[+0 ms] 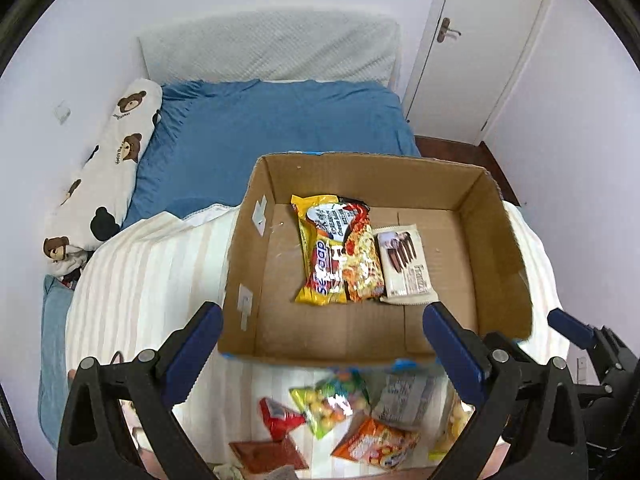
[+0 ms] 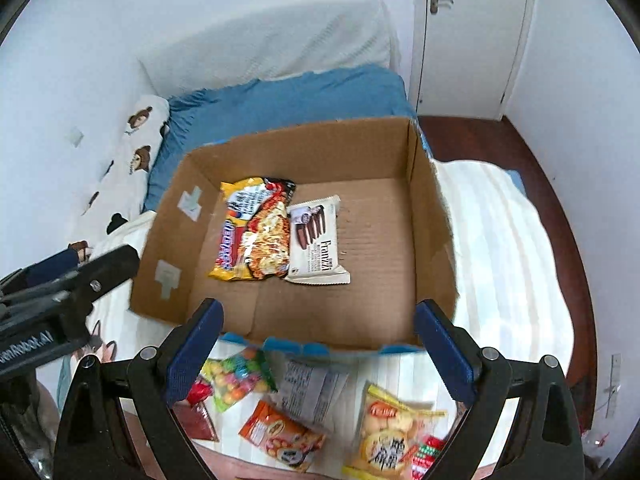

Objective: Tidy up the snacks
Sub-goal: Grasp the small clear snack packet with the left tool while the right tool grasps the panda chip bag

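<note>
An open cardboard box (image 1: 248,240) (image 2: 432,220) lies on a striped blanket. Inside it lie a yellow noodle pack (image 1: 320,256) (image 2: 230,244), an orange noodle pack (image 1: 362,260) (image 2: 268,240) and a white Franzzi wafer pack (image 1: 406,268) (image 2: 318,244). In front of the box are loose snacks: a candy bag (image 1: 332,404) (image 2: 236,380), a white labelled pack (image 1: 404,396) (image 2: 312,388), an orange pack (image 1: 376,444) (image 2: 280,436), a yellow biscuit pack (image 2: 388,432) and a red packet (image 1: 280,416). My left gripper (image 1: 326,344) and right gripper (image 2: 320,346) hover open above the box's near edge, holding nothing.
The blanket (image 1: 152,280) covers a bed with a blue sheet (image 1: 280,120) and a bear-print pillow (image 1: 108,176) along the left wall. A white door (image 1: 472,40) and dark wooden floor (image 2: 480,140) are at the right. A brown packet (image 1: 268,456) lies at the near edge.
</note>
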Demonstrator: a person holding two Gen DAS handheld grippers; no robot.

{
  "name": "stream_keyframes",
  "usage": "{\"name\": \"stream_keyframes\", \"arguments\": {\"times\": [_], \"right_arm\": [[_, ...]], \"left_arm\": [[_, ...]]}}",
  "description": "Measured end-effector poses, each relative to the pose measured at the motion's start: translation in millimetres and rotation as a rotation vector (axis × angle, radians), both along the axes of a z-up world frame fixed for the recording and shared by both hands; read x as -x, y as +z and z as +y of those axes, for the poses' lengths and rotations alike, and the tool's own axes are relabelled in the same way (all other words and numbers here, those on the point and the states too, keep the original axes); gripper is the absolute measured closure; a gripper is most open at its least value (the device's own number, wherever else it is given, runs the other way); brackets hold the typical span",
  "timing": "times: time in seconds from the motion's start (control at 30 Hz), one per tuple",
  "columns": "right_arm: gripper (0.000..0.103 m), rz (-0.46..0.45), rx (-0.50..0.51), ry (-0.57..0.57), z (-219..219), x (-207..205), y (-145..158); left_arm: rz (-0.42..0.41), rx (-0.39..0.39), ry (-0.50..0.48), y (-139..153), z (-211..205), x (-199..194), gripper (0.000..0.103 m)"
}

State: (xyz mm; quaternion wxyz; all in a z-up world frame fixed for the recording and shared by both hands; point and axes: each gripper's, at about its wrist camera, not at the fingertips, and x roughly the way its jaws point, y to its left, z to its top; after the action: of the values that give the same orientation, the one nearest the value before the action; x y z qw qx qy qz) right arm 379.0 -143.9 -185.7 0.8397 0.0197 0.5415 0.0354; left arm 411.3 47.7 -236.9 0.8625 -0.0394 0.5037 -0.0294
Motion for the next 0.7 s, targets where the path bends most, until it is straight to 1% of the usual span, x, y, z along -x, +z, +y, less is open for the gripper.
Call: {"name": "stream_keyframes", "arguments": {"times": [0.13,0.2,0.27,0.33,0.43,0.53,0.57,0.7], "right_arm": [[0.005,-0.023,-0.033,0.01,2,27,18],[0.004,-0.022,-0.066,0.016,0,43,22],[0.004,0.008,-0.099,0.02,-3,58,16],[0.004,0.054,-0.152,0.021,-6,75,3],[0.004,0.129,-0.171,0.044,-8,101,-29],[0.004,0.216,-0.183,0.072,-5,117,-63],[0.004,0.245,-0.19,0.078,-4,122,-75],[0.004,0.323,-0.198,0.117,3,144,-115]], "left_arm": [[-0.011,0.02,0.013,11,6,30,0.001],[-0.011,0.021,0.03,14,12,48,0.001],[0.002,0.009,0.045,10,16,64,0.001],[0.029,-0.013,0.078,-1,24,83,0.001],[0.103,-0.047,0.104,-32,33,111,0.001],[0.218,-0.076,0.13,-77,42,135,0.001],[0.259,-0.072,0.15,-92,47,143,0.001],[0.356,-0.049,0.265,-134,71,175,0.001]]}}
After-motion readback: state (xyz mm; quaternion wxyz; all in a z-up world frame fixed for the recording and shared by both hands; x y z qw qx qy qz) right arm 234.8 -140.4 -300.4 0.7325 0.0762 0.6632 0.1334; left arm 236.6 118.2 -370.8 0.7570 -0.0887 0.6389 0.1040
